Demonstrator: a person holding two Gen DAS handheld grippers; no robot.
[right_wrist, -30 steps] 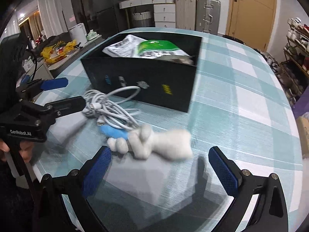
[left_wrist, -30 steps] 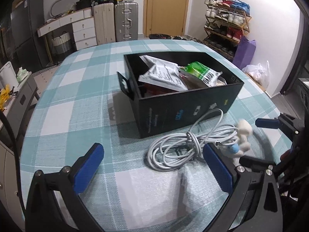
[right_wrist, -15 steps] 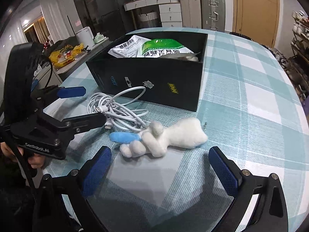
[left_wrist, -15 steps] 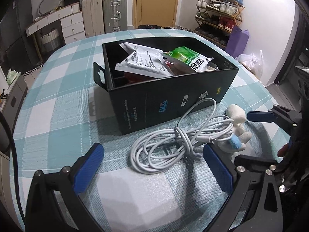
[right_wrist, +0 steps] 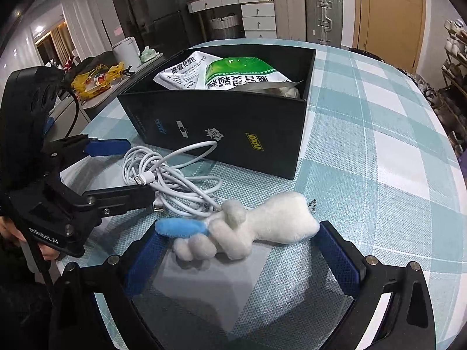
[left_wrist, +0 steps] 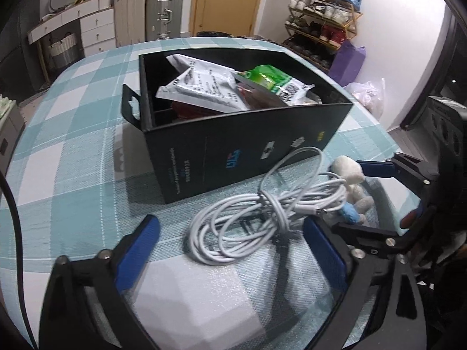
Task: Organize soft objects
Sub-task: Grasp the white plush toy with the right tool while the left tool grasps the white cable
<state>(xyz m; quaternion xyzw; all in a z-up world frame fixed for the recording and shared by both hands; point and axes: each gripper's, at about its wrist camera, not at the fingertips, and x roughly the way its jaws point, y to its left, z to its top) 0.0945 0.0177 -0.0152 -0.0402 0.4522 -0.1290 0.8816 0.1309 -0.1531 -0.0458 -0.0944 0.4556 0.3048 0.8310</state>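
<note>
**Operator:** Checked teal cloth covers the worktop, with suitcases and a door behind. Going left to right: my left tool hangs over the white cable, its jaws closing, the coil between them but neither pad pressing on it, as far as I can see.

**Partner:** And the right?

**Operator:** My right tool stands wide apart around the plush toy, pads just beside its ends, not clamping.

**Partner:** How would you take it?

**Operator:** I judge the cable needs a bite across the bundled middle, or loops may spill. For the toy, I'd close on the thick white body, not the blue tip, and mind the cable end touching it.

**Partner:** Describe the toy.

**Operator:** White, fuzzy, lying flat near the black box, stubby limbs, one blue piece, a bead chain at the far end. It should squash easily. Packets already fill the box.
</note>
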